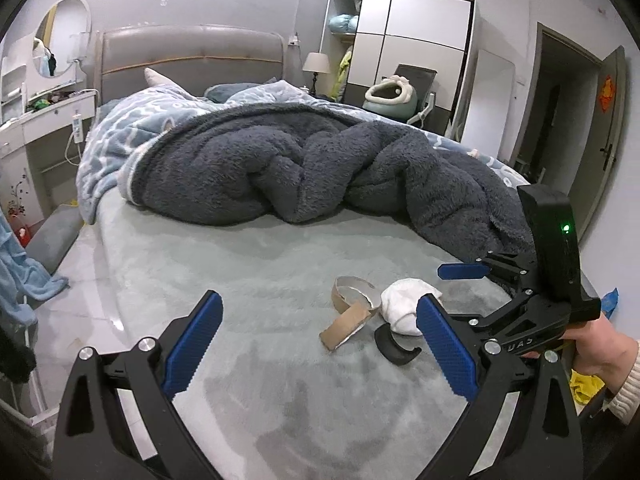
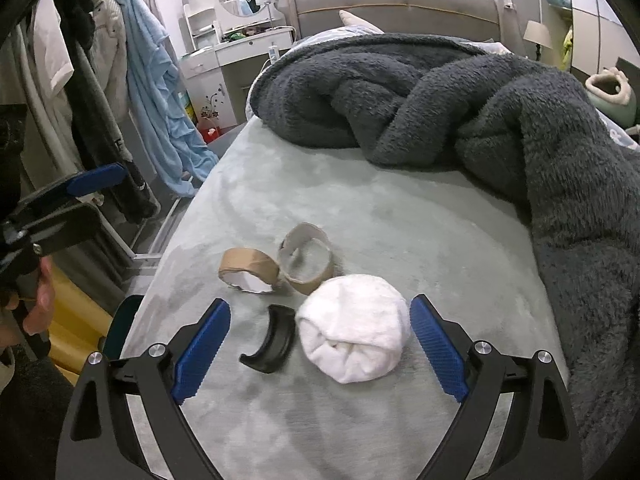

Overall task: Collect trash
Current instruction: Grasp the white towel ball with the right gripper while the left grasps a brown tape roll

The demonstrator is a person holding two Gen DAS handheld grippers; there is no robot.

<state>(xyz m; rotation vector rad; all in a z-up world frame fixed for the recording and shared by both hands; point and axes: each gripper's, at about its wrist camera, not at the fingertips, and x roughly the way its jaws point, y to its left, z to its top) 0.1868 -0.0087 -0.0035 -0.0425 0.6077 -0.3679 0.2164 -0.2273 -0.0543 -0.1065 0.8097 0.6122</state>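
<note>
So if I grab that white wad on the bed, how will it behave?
The white wad looks like crumpled tissue, so probably light and squashy, compressing under the pads. Its rounded shape may let it roll slightly on the bed cover if nudged.

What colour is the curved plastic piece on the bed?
Black, seen best in the right wrist view.

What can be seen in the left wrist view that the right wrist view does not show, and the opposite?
Only the left wrist view shows the open door and the white wardrobe doors. Only the right wrist view shows the clothes rack with hanging garments. Both show the white wad, two cardboard rings, the black curved piece, the dark blanket and both open grippers.
</note>
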